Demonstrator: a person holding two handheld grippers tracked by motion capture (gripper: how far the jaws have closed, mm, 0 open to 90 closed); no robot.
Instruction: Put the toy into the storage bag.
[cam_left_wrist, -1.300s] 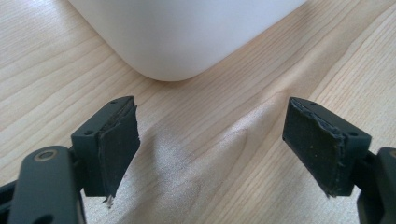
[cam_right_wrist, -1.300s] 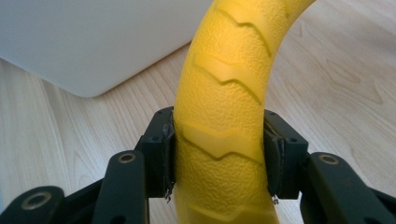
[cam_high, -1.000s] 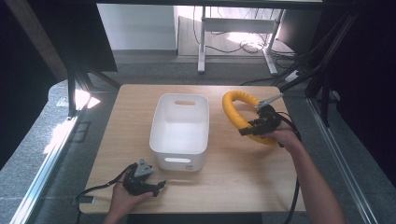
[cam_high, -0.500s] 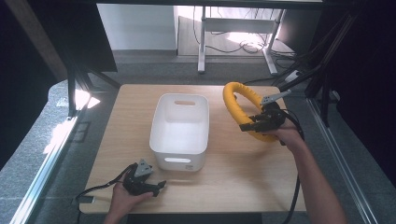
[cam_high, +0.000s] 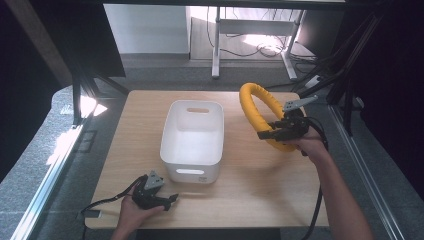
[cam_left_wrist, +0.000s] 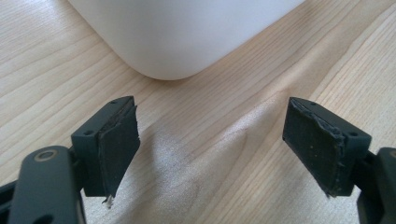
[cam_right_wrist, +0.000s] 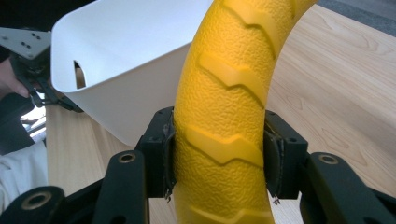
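Between the right gripper's (cam_right_wrist: 219, 154) two black jaws sits the yellow ring (cam_right_wrist: 229, 93), pinched from both flanks across its ridged, pebbled tube, so the pads press squarely on the rubber and the grip looks firm. From the high view the ring (cam_high: 260, 116) stands nearly upright just to the right of the white bin (cam_high: 192, 140), its lower arc held in the right gripper (cam_high: 272, 134) and its upper arc leaning toward the bin's right wall without touching it; whether its bottom edge rests on the wooden table (cam_high: 260, 195) or hangs just clear of it I cannot tell. The bin is open-topped, with a handle slot in its far wall and another in its near wall, and it looks to hold nothing. In front of the bin's near-left corner the left gripper (cam_high: 167, 200) lies low at the table edge, and in its own view the left gripper (cam_left_wrist: 212, 154) has its jaws spread wide over bare wood, gripping nothing, with the bin's rounded corner (cam_left_wrist: 177, 42) just ahead. My judgement is that the step in hand is carrying the ring over into the bin. To do it well, raise the ring until its lowest arc clears the bin's right rim, tip it flatter so it fits the bin's long axis, lower it inside before parting the jaws, and let the idle left gripper steady the bin should the ring nudge the wall.
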